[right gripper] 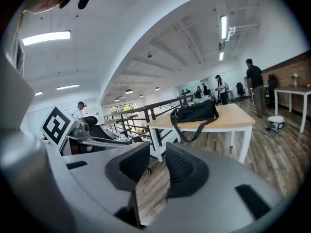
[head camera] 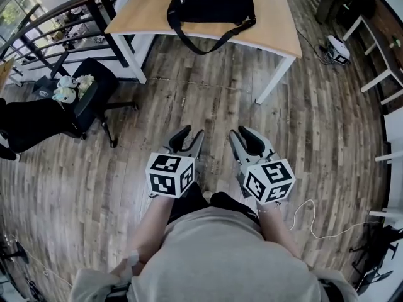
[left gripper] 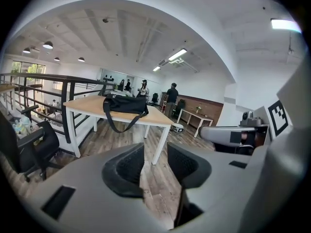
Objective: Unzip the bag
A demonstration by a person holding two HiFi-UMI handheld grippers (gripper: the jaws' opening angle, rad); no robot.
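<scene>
Left tool (head camera: 189, 136): jaws spread, nothing between them, only floor (head camera: 296, 112) visible through the gap. Right tool (head camera: 242, 134): same, spread and empty. Both are held low in front of the person's body, side by side, tips aimed forward and a bit down toward the worktop (head camera: 274, 33). My read is that this is a ready posture: jaws pre-opened, both tools lined up on the target, approach not yet made. Neither tool is anywhere near contact.

Bag (head camera: 211, 8) is well apart from both tools. It lies on its side across the worktop, roughly centred, with open floor between it and the person. It shows in both gripper views, just above the jaw gap, which fits the tools being pointed at it.

Bag appearance:
- black, soft, barrel/duffel shape, fairly full
- shoulder strap (head camera: 217, 48) loops off the near edge of the worktop and hangs below it
- zip line and puller can't be made out, too small from here; can't tell if it's open or closed

Judgement: task not started. Two tools suggest one to steady the fabric and one for the puller. The soft body will likely shift if it isn't braced.

Office chair (head camera: 88, 96) stands off to the left, clear of the path.
</scene>
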